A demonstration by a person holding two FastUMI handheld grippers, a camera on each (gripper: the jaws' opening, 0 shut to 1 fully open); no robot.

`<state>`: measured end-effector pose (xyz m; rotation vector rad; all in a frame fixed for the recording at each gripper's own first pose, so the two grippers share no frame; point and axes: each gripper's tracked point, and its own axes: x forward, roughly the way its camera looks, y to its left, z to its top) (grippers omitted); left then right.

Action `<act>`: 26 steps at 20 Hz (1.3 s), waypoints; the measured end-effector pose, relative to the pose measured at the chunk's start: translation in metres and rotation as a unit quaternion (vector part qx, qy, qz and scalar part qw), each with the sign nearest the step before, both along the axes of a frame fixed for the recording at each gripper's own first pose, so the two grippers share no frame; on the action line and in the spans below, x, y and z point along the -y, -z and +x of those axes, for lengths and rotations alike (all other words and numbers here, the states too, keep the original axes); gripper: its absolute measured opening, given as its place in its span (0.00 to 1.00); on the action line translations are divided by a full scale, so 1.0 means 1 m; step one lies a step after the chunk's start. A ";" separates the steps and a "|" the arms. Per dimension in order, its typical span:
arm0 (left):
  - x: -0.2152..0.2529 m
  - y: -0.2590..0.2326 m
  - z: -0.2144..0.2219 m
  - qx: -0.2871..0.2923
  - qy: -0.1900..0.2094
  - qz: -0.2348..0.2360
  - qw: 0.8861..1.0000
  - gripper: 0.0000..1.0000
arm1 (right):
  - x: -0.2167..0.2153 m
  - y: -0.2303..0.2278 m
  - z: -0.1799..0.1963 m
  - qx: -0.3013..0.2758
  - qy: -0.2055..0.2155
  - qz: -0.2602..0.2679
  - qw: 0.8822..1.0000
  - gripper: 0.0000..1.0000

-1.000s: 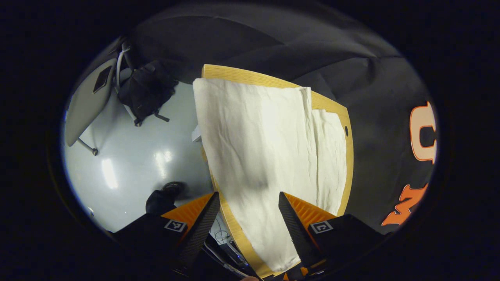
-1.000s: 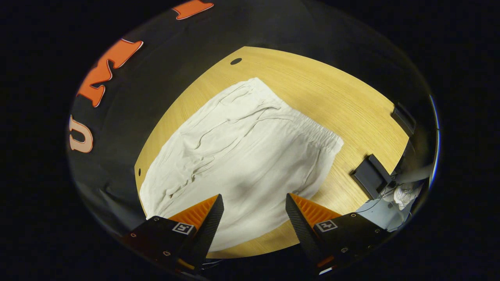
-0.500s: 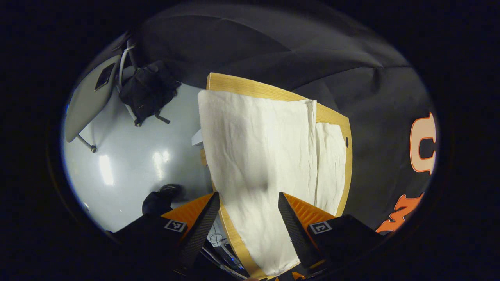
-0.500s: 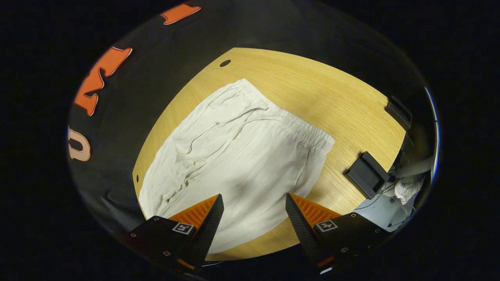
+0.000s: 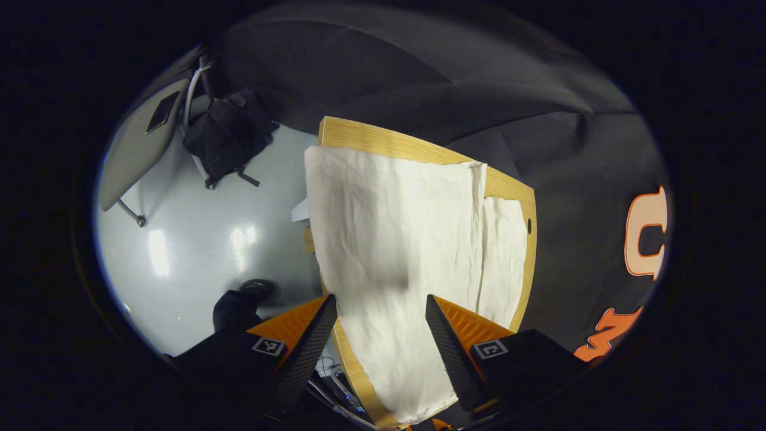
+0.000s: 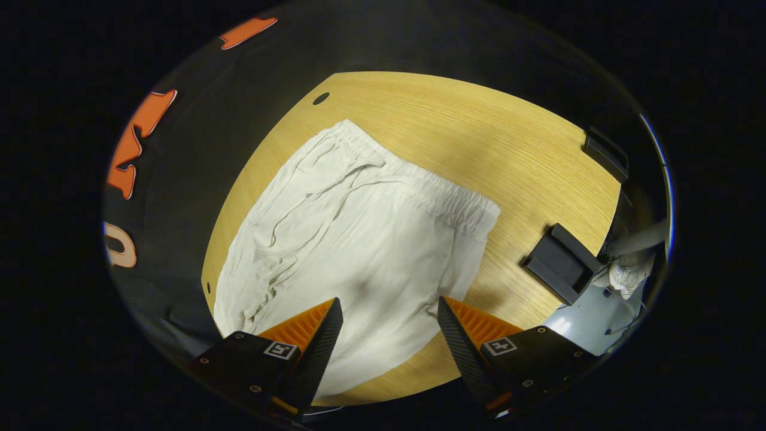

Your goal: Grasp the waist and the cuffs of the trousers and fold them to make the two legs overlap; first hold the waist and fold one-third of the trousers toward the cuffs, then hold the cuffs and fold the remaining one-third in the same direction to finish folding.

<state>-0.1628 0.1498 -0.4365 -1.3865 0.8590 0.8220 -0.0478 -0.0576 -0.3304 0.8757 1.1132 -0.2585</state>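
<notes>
— White trousers [image 6: 359,239] flat on the wooden counter [image 6: 508,149], legs side by side. Stretchy waist [image 6: 443,197] toward the middle of the counter, one side close to the edge by the black cloth wall [image 6: 197,149].

— And the leg ends?

— Cuffs [image 5: 389,158] near the far corner of the counter [image 5: 371,134] in the left gripper view, one leg [image 5: 502,251] along the wall-side edge.

— Left hand-held gripper [image 5: 380,299]?

— Wide open, above the trousers [image 5: 395,239] at the counter's near edge. Holding nothing.

— Right hand-held gripper [image 6: 389,302]?

— Wide open too, up over the cloth near the front edge. Holding nothing.

— Other stuff?

— Black block [image 6: 559,263] on the counter's edge past the waist. Shiny floor [image 5: 197,239], a black bag [image 5: 224,134] on a chair [image 5: 134,149], and a dark shoe [image 5: 239,302] down there.
</notes>
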 end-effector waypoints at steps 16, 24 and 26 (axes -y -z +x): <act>-0.058 0.000 0.009 0.010 -0.003 0.030 1.000 0.93 | 0.025 0.023 -0.017 -0.023 0.024 -0.029 0.999 0.97; -0.087 0.002 0.020 0.029 0.053 0.053 0.997 0.92 | 0.052 0.037 0.002 -0.013 0.077 -0.025 0.997 0.96; -0.087 0.005 0.027 0.041 0.061 0.055 0.996 0.92 | 0.057 0.037 0.010 -0.008 0.079 -0.031 0.996 0.95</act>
